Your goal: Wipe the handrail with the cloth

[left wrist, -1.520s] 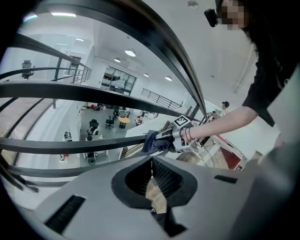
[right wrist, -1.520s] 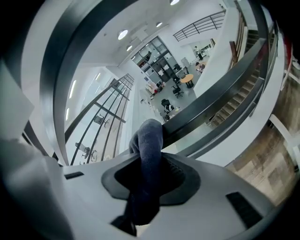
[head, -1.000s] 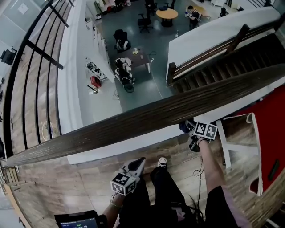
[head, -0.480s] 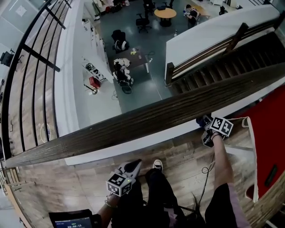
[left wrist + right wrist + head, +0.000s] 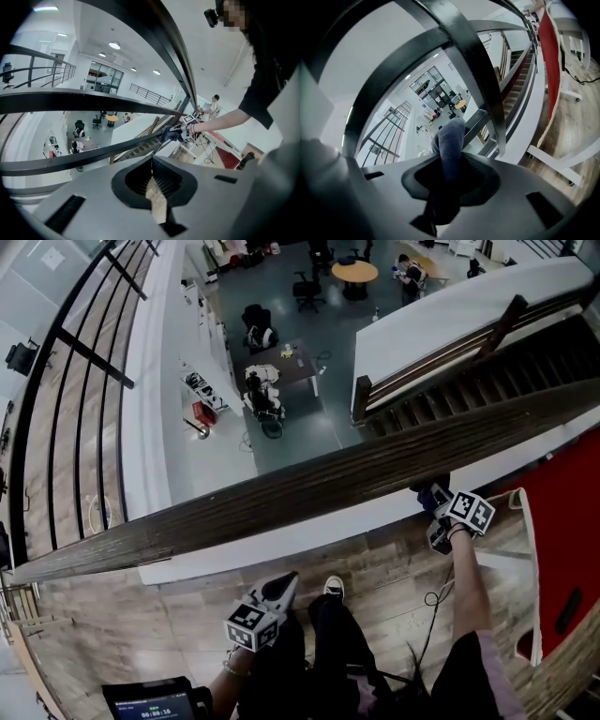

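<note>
Right gripper (image 5: 434, 508) has its jaws clamped tight on the dark blue cloth (image 5: 449, 143), right at the near edge of the wooden handrail (image 5: 281, 495). Left gripper (image 5: 289, 587) hangs low by the person's legs, jaws pinched together, nothing in them.

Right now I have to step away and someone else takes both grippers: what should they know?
Right gripper: fingers shut on the dark blue cloth, which is pressed to the near edge of the wooden handrail, in its right part in the head view.
Left gripper: fingers shut, empty, held low, off the handrail.
Done: cannot be told; the handrail shows no wiped mark.
Left: run the cloth along the handrail, probably the long stretch to the left.
</note>
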The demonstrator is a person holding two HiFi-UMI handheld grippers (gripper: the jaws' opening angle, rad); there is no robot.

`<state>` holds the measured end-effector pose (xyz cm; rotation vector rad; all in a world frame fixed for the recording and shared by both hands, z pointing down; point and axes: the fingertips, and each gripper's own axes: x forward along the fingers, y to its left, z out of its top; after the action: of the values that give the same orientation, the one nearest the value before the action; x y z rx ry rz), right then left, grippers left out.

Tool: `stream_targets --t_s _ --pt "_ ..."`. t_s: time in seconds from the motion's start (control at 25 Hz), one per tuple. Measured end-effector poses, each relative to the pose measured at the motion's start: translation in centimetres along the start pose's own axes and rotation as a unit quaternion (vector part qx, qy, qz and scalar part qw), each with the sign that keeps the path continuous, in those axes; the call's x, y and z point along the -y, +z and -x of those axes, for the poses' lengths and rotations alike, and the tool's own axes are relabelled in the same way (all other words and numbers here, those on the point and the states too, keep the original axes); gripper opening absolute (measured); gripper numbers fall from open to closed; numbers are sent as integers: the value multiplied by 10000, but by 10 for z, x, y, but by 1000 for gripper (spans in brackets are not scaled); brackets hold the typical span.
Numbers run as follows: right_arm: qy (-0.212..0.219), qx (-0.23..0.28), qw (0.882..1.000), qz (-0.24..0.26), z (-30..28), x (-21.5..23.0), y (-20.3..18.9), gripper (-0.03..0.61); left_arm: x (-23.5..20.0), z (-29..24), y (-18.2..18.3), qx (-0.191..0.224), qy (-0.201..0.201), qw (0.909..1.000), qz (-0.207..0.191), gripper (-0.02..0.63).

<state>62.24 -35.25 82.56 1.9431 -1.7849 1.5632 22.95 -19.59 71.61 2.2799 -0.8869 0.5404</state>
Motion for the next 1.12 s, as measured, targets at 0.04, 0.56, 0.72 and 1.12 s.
stream_targets --t_s 0.04,0.56,0.72,1.12 --pt "57 34 10000 -47 6 -7 -4 98 2 4 4 28 -9 10000 5 3" --pt "884 358 9943 -471 129 -146 -149 98 -8 132 -17 307 -197 9990 -254 3" --pt "1052 416 9921 -541 176 -203 -217 98 -21 197 -40 315 -193 9989 -282 3" --pt "1430 594 9877 -224 264 -308 -358 98 -24 300 -66 823 -408 9943 -540 3"
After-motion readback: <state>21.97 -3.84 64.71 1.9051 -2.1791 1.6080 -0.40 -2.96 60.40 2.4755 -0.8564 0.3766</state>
